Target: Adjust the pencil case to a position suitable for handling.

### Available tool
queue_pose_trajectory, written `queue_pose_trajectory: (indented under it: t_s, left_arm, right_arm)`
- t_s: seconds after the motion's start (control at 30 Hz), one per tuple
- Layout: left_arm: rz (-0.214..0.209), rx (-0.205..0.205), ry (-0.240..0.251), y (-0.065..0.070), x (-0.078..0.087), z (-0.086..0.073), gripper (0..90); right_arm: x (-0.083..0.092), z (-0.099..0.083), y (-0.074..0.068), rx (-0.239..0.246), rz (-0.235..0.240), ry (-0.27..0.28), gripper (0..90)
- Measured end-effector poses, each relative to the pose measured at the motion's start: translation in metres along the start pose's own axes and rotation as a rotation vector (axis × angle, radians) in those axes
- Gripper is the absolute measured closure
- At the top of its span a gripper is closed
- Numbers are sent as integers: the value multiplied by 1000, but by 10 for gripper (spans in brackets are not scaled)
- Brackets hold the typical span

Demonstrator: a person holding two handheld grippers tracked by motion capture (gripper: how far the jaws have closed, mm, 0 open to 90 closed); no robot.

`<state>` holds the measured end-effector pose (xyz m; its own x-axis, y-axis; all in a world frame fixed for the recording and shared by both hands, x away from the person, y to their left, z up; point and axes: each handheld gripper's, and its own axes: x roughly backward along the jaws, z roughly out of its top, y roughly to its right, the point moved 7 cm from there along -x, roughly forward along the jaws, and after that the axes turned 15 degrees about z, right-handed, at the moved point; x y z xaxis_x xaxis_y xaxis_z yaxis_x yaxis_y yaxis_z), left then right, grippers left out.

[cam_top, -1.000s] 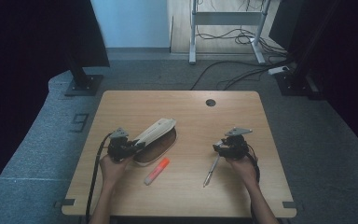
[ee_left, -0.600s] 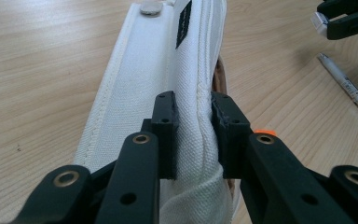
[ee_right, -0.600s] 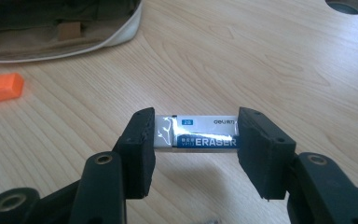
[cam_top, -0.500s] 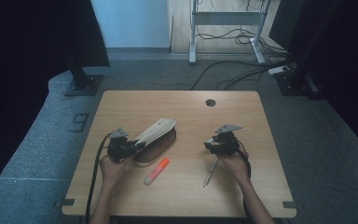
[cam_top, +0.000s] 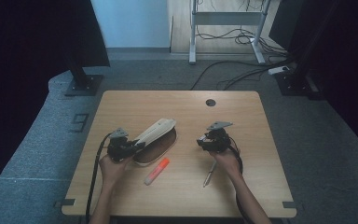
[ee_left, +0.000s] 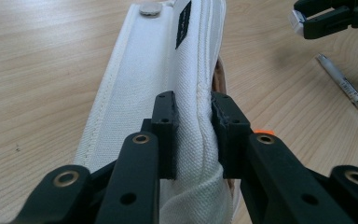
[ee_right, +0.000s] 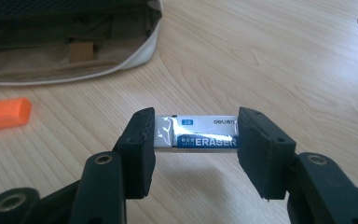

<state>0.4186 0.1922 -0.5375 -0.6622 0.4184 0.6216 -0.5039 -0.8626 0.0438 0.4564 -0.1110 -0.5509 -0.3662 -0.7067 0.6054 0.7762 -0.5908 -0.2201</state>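
The right hand-held gripper (cam_top: 200,141) has slid across the pale wooden surface (cam_top: 242,112) toward nine o'clock over the last second, leaving the silver ballpoint pen (cam_top: 209,173) behind it at about five o'clock. Its jaws are pinching a small white eraser in a blue-and-white printed sleeve (ee_right: 196,132) endwise, one pad on each short end, held just above the wood. It is carrying, not searching, and it is closing on the pouch.

The left hand-held gripper (cam_top: 137,145) hasn't budged: its jaws are pressed tight on the raised flap of the white canvas pencil pouch with a tan lining (cam_top: 156,137), holding the mouth open. In the right gripper view that tan interior (ee_right: 74,51) gapes at about eleven o'clock from the eraser, near but not yet under it.

The orange highlighter marker (cam_top: 157,171) lies loose on the wood at six o'clock from the pouch, untouched.

My read: the eraser's delivery is about halfway across, with a short glide and a drop into the opening to come, while highlighter and pen wait their turn.
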Motion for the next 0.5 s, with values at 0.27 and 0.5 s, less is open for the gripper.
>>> queue_pose_trajectory:
  t_s: [0.27, 0.5]
  left_arm:
    - [-4, 2, 2, -1, 1, 0, 730]
    - [-8, 5, 4, -1, 2, 1, 730]
  right_arm:
    - [-12, 10, -4, 16, 13, -3, 475]
    - [-22, 17, -6, 23, 18, -1, 476]
